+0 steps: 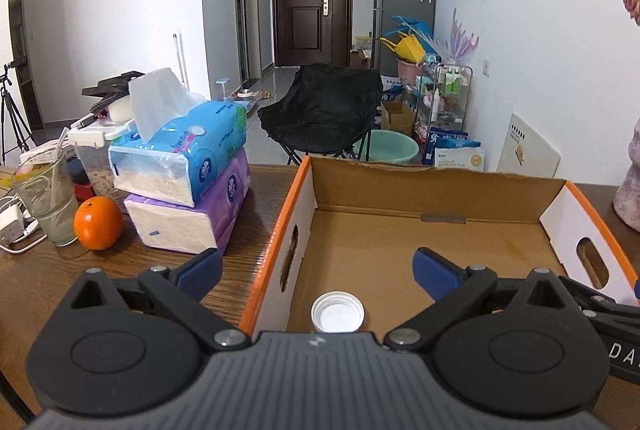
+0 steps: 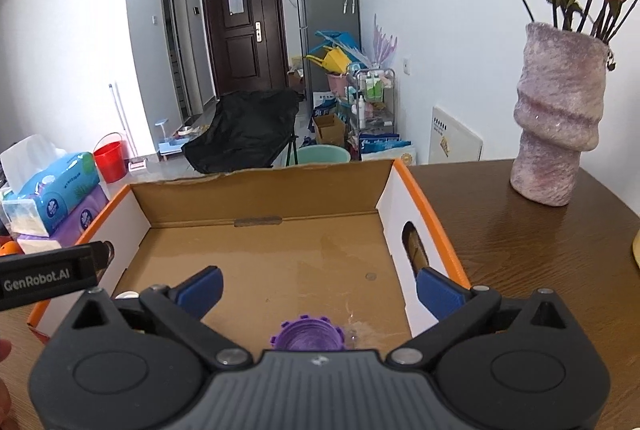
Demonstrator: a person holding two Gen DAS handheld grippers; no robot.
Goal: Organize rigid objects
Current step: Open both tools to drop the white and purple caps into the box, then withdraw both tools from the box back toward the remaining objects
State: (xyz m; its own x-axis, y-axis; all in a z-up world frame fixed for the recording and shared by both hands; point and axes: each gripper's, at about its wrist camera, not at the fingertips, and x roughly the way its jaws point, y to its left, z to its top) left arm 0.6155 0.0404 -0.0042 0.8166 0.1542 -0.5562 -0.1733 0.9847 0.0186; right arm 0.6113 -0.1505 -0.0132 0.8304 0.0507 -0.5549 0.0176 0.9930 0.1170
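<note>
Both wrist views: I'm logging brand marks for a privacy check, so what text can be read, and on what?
"GenRobot.AI": on the black left gripper body, seen in the right wrist view.
"DA": cut-off letters on the right gripper body, at the left view's edge.
Tissue packs, door notice, wall board: too small or blurred.

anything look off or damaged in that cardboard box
Slightly. The cardboard box has a ragged, torn top edge on its far wall, and a pale stain marks the floor near the purple cap. The white bottle cap lies open side up. Nothing is spilled.
</note>
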